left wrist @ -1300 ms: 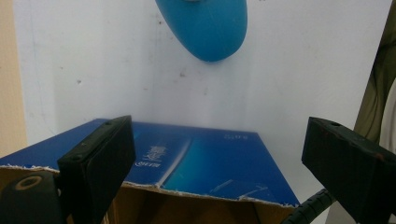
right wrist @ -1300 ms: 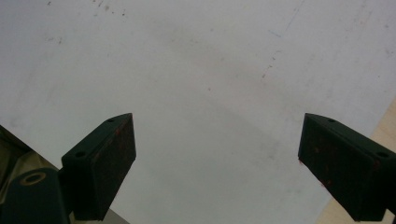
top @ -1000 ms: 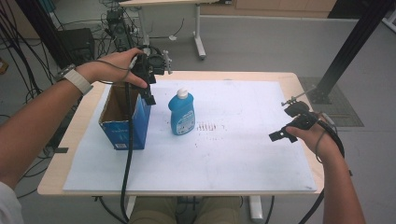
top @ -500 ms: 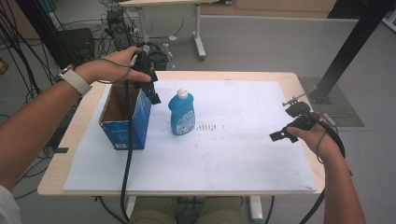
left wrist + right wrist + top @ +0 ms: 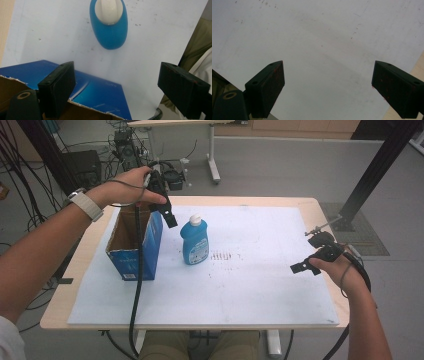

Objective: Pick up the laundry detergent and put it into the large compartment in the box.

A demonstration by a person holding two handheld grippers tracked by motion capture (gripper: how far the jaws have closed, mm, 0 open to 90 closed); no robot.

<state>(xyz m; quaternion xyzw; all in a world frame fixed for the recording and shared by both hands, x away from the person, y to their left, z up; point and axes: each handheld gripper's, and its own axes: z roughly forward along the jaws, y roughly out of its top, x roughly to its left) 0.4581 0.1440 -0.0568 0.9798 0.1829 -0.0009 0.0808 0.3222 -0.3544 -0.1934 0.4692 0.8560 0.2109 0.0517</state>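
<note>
A blue bottle [image 5: 194, 241] with a white cap stands on the white sheet [image 5: 250, 285], just right of an open blue cardboard box [image 5: 135, 245]. My left gripper [image 5: 168, 217] hovers over the box's right rim, pointing down toward the gap between box and bottle. In the left gripper view its jaws [image 5: 116, 68] stand apart and have just been closing, with nothing between them; the bottle [image 5: 110, 32] lies ahead and the box edge [image 5: 100, 92] below. My right gripper [image 5: 309, 254] hangs open over the sheet's right edge, and bare sheet lies beyond it in the right gripper view [image 5: 328, 65].
The wooden table [image 5: 325, 207] shows around the sheet. A black post [image 5: 372, 170] rises off the back right corner. Cables and equipment [image 5: 125, 145] sit on the floor behind the table. The left gripper's cable [image 5: 136, 285] hangs down in front of the box.
The left gripper has come down from above the box's back corner to its right rim and now tilts toward the bottle. The right hand has kept still.
</note>
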